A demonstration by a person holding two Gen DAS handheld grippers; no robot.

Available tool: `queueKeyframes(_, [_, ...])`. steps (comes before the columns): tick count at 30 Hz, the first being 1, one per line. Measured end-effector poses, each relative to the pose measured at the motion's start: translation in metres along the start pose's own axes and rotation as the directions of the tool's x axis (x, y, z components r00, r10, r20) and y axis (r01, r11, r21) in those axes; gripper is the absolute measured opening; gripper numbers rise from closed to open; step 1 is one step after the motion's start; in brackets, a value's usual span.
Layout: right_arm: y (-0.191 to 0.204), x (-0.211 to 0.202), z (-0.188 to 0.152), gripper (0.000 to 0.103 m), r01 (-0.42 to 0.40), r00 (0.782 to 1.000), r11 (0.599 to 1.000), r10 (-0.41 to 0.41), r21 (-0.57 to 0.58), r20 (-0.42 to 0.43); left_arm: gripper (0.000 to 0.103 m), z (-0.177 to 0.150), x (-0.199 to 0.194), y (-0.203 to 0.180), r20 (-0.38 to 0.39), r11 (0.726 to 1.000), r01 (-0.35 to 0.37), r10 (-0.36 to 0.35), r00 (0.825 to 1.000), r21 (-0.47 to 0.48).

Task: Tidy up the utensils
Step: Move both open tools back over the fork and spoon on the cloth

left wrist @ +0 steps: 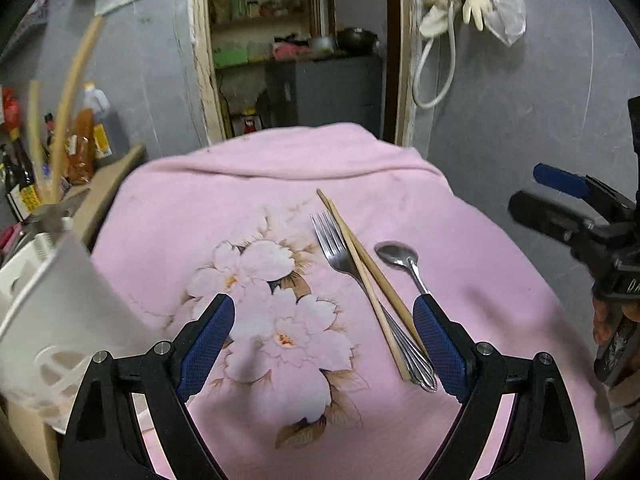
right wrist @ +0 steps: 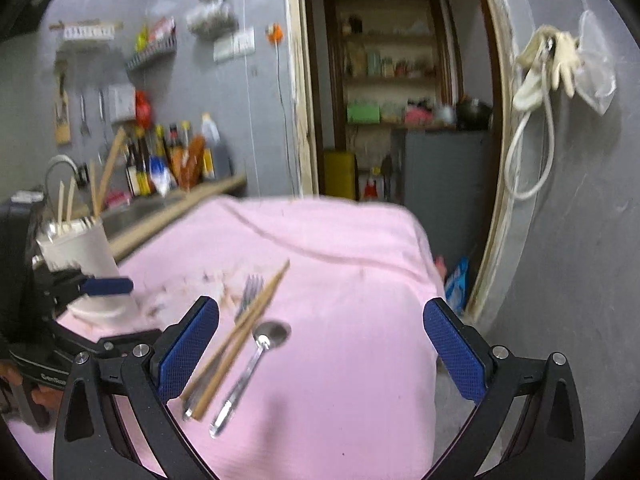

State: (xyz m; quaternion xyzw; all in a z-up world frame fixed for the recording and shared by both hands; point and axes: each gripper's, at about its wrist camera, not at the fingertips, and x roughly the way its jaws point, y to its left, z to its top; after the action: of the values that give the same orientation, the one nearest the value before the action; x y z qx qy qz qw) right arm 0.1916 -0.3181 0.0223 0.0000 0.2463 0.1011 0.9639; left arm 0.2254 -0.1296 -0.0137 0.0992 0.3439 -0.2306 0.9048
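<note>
**A:** Left wrist view first: what lies on the worktop?

**B:** A pink cloth (left wrist: 400,184) printed with white flowers covers it. On the cloth, right of the flower print, lie a metal fork (left wrist: 340,256), a pair of wooden chopsticks (left wrist: 362,268) and a metal spoon (left wrist: 398,258). The chopsticks lie slanted across the fork's handle, touching it. The spoon lies just beside them to the right, bowl facing up.

**A:** And the left gripper (left wrist: 324,344)?

**B:** Its blue-padded fingers (left wrist: 208,344) are spread wide with nothing pinched. The handle ends of the fork and chopsticks fall between them, close to the right-hand pad; the spoon's handle runs behind that pad.

**A:** Anything at the left edge?

**B:** A white utensil holder (left wrist: 60,312), blurred, with chopsticks standing in it. It sits at the cloth's left edge, well apart from the loose utensils.

**A:** What about the right wrist view?

**B:** It is blurred. The right gripper (right wrist: 322,348) has its fingers (right wrist: 456,348) spread as wide as they go, holding nothing. The fork (right wrist: 250,292), chopsticks (right wrist: 244,336) and spoon (right wrist: 264,340) lie on the pink cloth (right wrist: 360,248) near its left pad, the spoon clear between the two pads. The other gripper (right wrist: 108,286) shows at the left, in front of the white utensil holder (right wrist: 84,248).

**A:** Is either gripper touching a utensil?

**B:** I cannot tell for the left one, since its pad hides the spoon's handle; the right one looks clear of them.
</note>
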Motion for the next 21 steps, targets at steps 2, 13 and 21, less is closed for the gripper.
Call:
queueKeyframes(2, [-0.003, 0.012, -0.002, 0.101, -0.009, 0.999, 1.0, 0.009, -0.004, -0.052, 0.086, 0.002, 0.008, 0.004, -0.016, 1.0, 0.004, -0.004, 1.0, -0.019])
queueKeyframes(13, [-0.004, 0.058, -0.017, 0.068, -0.139, 0.955, 0.99, 0.14, 0.021, -0.26, 0.051, 0.02, 0.045, 0.025, -0.11, 0.992, -0.009, -0.004, 0.994, -0.124])
queueKeyframes(21, [0.015, 0.084, -0.017, 0.058, -0.202, 0.91, 0.979, 0.178, -0.026, -0.373, 0.041, 0.027, 0.063, 0.039, -0.142, 0.982, 0.033, -0.06, 0.988, -0.186])
